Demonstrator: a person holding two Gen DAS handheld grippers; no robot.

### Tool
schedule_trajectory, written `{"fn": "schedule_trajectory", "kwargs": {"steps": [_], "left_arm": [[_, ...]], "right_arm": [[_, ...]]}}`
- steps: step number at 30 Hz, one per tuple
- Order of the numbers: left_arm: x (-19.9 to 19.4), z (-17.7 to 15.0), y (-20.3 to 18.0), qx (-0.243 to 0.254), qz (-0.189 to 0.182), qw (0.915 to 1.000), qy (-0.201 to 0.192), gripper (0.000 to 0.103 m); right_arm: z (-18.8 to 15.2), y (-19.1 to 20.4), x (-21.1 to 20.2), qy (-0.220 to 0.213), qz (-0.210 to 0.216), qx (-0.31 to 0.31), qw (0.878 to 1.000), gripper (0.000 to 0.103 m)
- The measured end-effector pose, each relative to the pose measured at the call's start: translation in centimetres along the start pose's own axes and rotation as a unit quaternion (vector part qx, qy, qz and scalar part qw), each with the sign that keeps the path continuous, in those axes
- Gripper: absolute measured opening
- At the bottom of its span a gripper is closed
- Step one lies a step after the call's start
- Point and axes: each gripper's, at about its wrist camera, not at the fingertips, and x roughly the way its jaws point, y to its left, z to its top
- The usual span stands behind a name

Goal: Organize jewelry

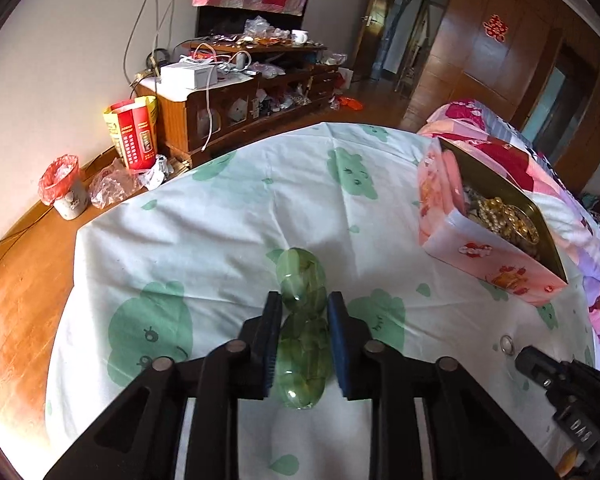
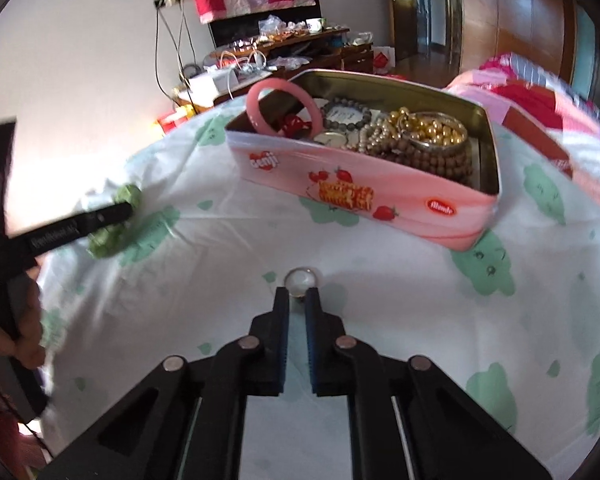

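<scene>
A bracelet of large green beads (image 1: 302, 268) lies on the white sheet with green prints (image 1: 220, 220). My left gripper (image 1: 304, 300) is shut on it, its pads pressing both sides of the strand. In the right wrist view the same bracelet (image 2: 108, 240) shows beside the left gripper's finger (image 2: 100, 216). A small silver ring (image 2: 300, 269) lies on the sheet at my right gripper (image 2: 300, 294). That gripper's tips are closed on the ring's near edge. The ring (image 1: 501, 345) also shows in the left wrist view, just ahead of the right gripper (image 1: 530, 360).
A pink tin (image 2: 340, 176) stands open on the sheet behind the ring, holding a pink bangle (image 2: 260, 92), bead strings and gold beads (image 2: 432, 128). A pink and red quilt (image 1: 500, 148) lies to the right. The bed edge and wooden floor (image 1: 20, 300) are on the left.
</scene>
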Motion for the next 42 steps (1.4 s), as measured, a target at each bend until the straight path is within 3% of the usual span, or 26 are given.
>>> {"fn": "schedule_trajectory", "kwargs": {"steps": [2,7,13,17,19,25,27,29,30,31,34,37,41,42], "left_arm": [[-0.2,-0.3,-0.3,0.007,-0.002,1.0,-0.001,0.019],[-1.4,-0.7,-0.7,0.011,-0.02,0.9995,-0.021,0.018],[-2.6,-1.1,-1.6,0.018,-0.031,0.9985,-0.04,0.014],[-3.9,-1.2,-2.3,0.028,-0.038,0.9975,-0.053,0.012],[-4.2,-1.2,-2.7,0.036,-0.041,0.9969,-0.056,0.012],[-3.5,-1.0,-2.5,0.037,-0.032,0.998,-0.039,0.012],[-3.0,-1.1,-2.1,0.027,-0.041,0.9986,-0.021,0.016],[-2.6,-1.3,-2.1,0.021,-0.047,0.9987,-0.001,0.036],[-2.3,-1.4,-2.1,0.019,-0.044,0.9988,0.008,0.056],[-2.2,-1.5,-2.2,0.019,-0.04,0.999,0.01,0.068],[-2.1,-1.6,-2.6,0.021,-0.048,0.9986,-0.001,0.071],[-1.1,-1.5,-3.6,0.037,-0.045,0.9981,0.018,0.072],[0.5,-1.6,-4.6,0.058,0.001,0.9973,0.045,0.072],[0.5,-1.7,-4.9,0.062,0.011,0.9974,0.036,0.072]], "right_arm": [[-0.1,-0.7,-0.8,-0.014,0.023,0.024,0.999,0.011],[-0.2,-1.3,-2.0,-0.029,0.035,0.04,0.998,0.011],[0.3,-0.1,-2.0,-0.034,0.016,0.001,0.999,0.013],[0.8,0.9,-0.4,-0.018,-0.021,-0.037,0.999,0.054],[0.8,1.3,0.2,-0.016,-0.035,-0.057,0.998,0.055],[0.9,2.0,1.9,0.005,-0.06,-0.09,0.994,0.046],[0.7,2.1,1.8,0.006,-0.058,-0.091,0.994,0.037],[0.6,2.0,1.6,0.008,-0.053,-0.085,0.995,0.023],[0.5,1.8,1.4,0.008,-0.053,-0.079,0.995,0.019],[0.5,1.4,1.3,0.007,-0.047,-0.07,0.996,0.018],[0.4,0.5,0.9,0.005,-0.026,-0.046,0.999,0.012],[0.2,-0.1,0.1,-0.007,-0.005,-0.025,1.0,0.012],[0.2,-0.4,-0.9,-0.021,0.008,-0.014,1.0,0.012],[0.2,-0.4,-1.0,-0.022,0.006,-0.015,1.0,0.012]]}}
